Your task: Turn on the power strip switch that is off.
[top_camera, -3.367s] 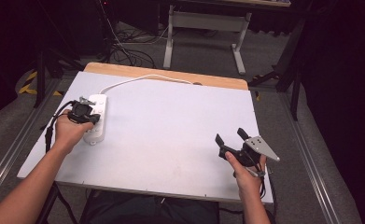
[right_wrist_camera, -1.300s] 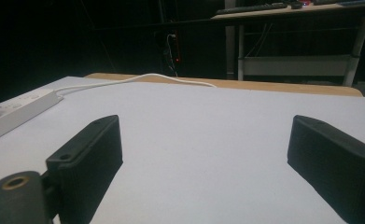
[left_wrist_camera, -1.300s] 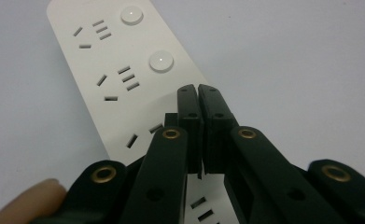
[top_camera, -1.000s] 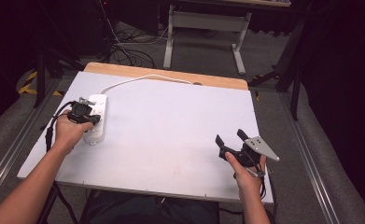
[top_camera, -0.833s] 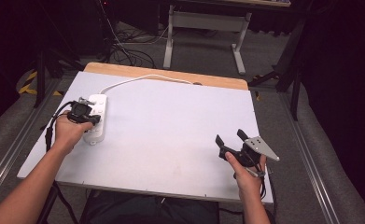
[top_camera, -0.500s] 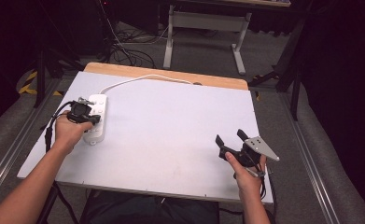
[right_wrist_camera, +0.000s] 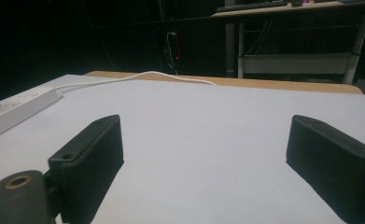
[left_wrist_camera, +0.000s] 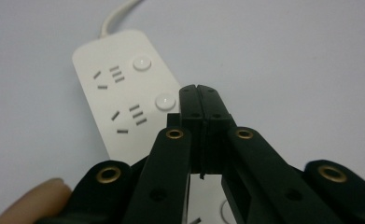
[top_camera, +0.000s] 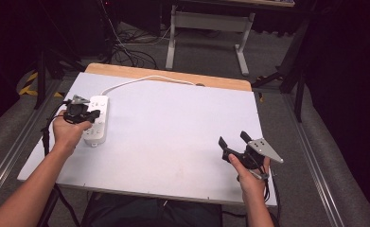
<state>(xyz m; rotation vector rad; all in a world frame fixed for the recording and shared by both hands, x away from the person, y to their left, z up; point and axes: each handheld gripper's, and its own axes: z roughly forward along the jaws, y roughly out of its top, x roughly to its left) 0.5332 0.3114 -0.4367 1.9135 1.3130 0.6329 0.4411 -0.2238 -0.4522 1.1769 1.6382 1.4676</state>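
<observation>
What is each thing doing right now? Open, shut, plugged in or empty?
Left tool: shut, nothing between its jaws, over the power strip.
Right tool: open, empty.
Power strip: lying flat on the table, the sockets in sight empty.
White cord: attached to the strip, trailing across the table.

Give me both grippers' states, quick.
Left gripper: shut, jaws empty, tips over the power strip.
Right gripper: open, holding nothing, over the table.

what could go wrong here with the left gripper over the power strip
The left gripper, jaws shut, hangs over the power strip by its round buttons; a push off-centre may miss the button or skid the strip. The white cord trails across the table and could tug it. The right gripper is open, far off, not bracing.
</observation>
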